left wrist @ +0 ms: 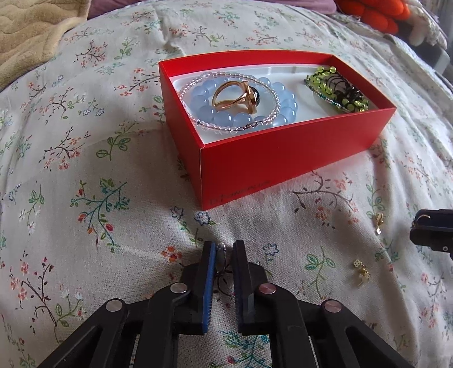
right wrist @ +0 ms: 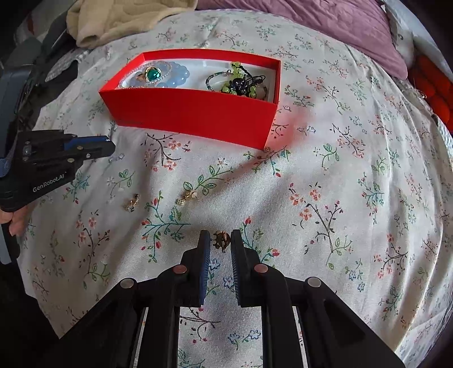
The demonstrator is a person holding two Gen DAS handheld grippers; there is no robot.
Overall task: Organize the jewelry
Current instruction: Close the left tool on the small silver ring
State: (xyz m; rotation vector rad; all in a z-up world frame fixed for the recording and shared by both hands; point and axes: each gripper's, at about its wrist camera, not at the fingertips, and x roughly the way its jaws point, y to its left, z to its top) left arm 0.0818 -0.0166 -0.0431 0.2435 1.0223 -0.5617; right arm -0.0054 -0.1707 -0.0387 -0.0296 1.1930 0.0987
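A red box [left wrist: 283,158] [right wrist: 192,113] sits on the floral bedspread. It holds a blue bead bracelet [left wrist: 226,119], a clear bead strand, a gold ring [left wrist: 235,96] with a green stone [right wrist: 153,74], and a green-and-black beaded piece [left wrist: 337,87]. In front of the box, my left gripper [left wrist: 225,249] [right wrist: 109,147] is shut on a tiny silvery piece [left wrist: 220,247] at its tips. My right gripper [right wrist: 220,240] [left wrist: 424,229] is shut on a small brown-gold earring [right wrist: 221,240]. Two loose gold earrings [right wrist: 132,203] [right wrist: 188,196] lie between the grippers.
A beige blanket [left wrist: 28,34] [right wrist: 119,19] lies at the far left of the bed, a purple pillow [right wrist: 325,25] at the back, and an orange knitted thing [left wrist: 373,14] at the far right. A person's hand [right wrist: 14,220] grips the left tool.
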